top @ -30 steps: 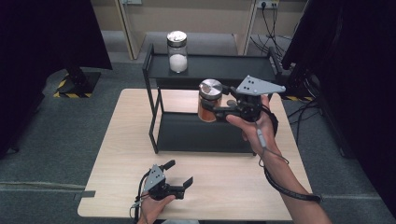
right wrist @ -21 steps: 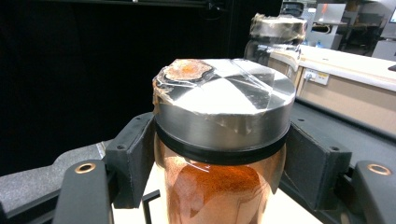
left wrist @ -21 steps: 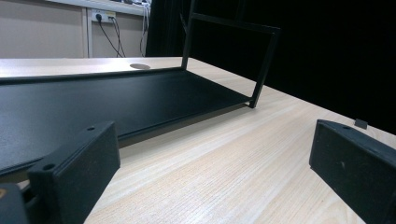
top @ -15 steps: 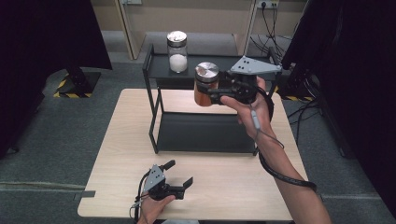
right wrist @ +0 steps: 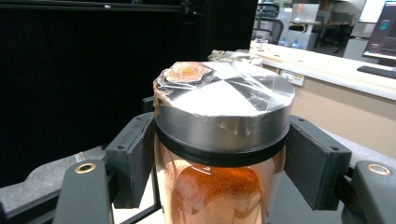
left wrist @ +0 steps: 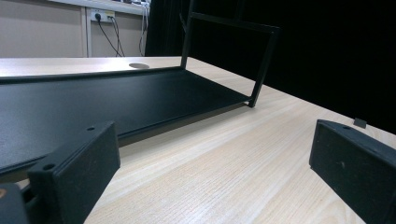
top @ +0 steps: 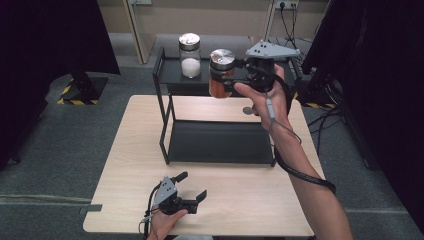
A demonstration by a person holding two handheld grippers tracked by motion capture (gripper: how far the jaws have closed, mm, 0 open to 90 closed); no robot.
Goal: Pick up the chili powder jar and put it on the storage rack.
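Observation:
A glass jar of orange powder with a silver lid is held in the air by my right gripper, level with the top shelf of the black two-tier rack. In the right gripper view the pads press on both sides of the jar just under its lid. A second jar with white powder stands on the rack's top shelf, to the left of the held one. My left gripper rests on the table near its front edge, jaws wide apart and empty; its view looks over the rack's lower shelf.
The light wooden table carries the rack across its far half. A cable hole lies in the tabletop behind the rack. Dark curtains flank both sides, and cables run on the floor at the far right.
My right gripper has lifted the orange jar up and away from me, from in front of the rack's middle to the height of its top shelf. The left gripper has stayed put.

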